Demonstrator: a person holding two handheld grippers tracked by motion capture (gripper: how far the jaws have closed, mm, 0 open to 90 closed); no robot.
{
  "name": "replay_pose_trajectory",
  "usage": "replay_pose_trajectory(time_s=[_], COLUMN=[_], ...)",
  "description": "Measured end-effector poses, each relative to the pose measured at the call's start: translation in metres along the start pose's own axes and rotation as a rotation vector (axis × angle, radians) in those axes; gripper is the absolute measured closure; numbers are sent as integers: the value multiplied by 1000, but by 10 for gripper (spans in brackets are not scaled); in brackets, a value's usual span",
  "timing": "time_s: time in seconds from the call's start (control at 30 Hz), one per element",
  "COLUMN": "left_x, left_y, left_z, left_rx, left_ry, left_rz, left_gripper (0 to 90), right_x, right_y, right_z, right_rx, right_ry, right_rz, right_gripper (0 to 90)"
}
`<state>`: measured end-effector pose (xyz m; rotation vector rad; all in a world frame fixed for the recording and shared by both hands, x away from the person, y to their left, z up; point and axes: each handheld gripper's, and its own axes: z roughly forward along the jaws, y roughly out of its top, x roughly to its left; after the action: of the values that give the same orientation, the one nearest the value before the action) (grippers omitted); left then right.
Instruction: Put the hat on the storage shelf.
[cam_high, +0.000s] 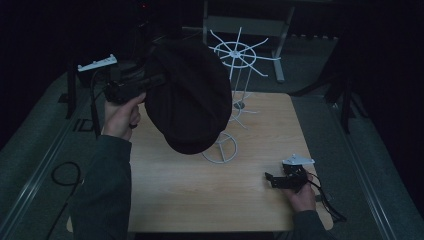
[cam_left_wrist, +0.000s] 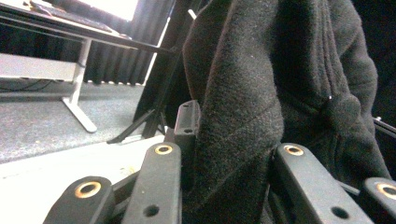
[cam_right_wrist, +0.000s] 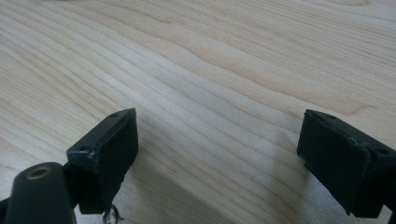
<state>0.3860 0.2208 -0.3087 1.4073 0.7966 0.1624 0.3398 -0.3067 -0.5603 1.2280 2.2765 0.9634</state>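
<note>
A soft black woollen flat cap (cam_high: 189, 95) is held up in the air by the left gripper (cam_high: 150, 82), whose jaws are clamped narrowly on a fold of the fabric at the cap's edge; in the left gripper view the thick felted cloth (cam_left_wrist: 233, 116) is seen bunched between the two black jaws and hanging past them. The cap is judged to be light, limp and easily creased, with a fuzzy surface that is unlikely to slip, so a pinch on the doubled rim or the stiffer peak is thought to give the surest hold, while a grip on the crown alone would probably let it sag and twist. Beyond the cap from the left gripper, a white wire hat stand (cam_high: 235, 90) with a spoked round top is seen on the pale wooden table (cam_high: 200, 200). The right gripper (cam_high: 272, 181) is rested low over the table, well apart from the cap, its jaws spread wide with nothing but bare wood (cam_right_wrist: 219, 93) between them
</note>
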Motion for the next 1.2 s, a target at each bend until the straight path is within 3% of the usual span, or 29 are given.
replay_pose_trajectory(time_s=[0.33, 0.53, 0.8, 0.93, 1.2], left_x=[-1, 1, 3, 2, 3], left_y=[-2, -3, -3, -2, 0], left_z=[4, 6, 8, 5, -3], left_rx=[28, 30, 48, 24, 19], left_ry=[76, 95, 105, 122, 154], left_rz=[22, 1, -21, -29, -23], left_gripper=[668, 618, 465, 404, 387], right_x=[0, 0, 0, 0, 0], right_y=[0, 0, 0, 0, 0], right_z=[0, 0, 0, 0, 0], right_rx=[0, 0, 0, -1, 0], right_ry=[0, 0, 0, 0, 1], right_rz=[0, -1, -1, -1, -1], right_gripper=[123, 123, 123, 123, 123])
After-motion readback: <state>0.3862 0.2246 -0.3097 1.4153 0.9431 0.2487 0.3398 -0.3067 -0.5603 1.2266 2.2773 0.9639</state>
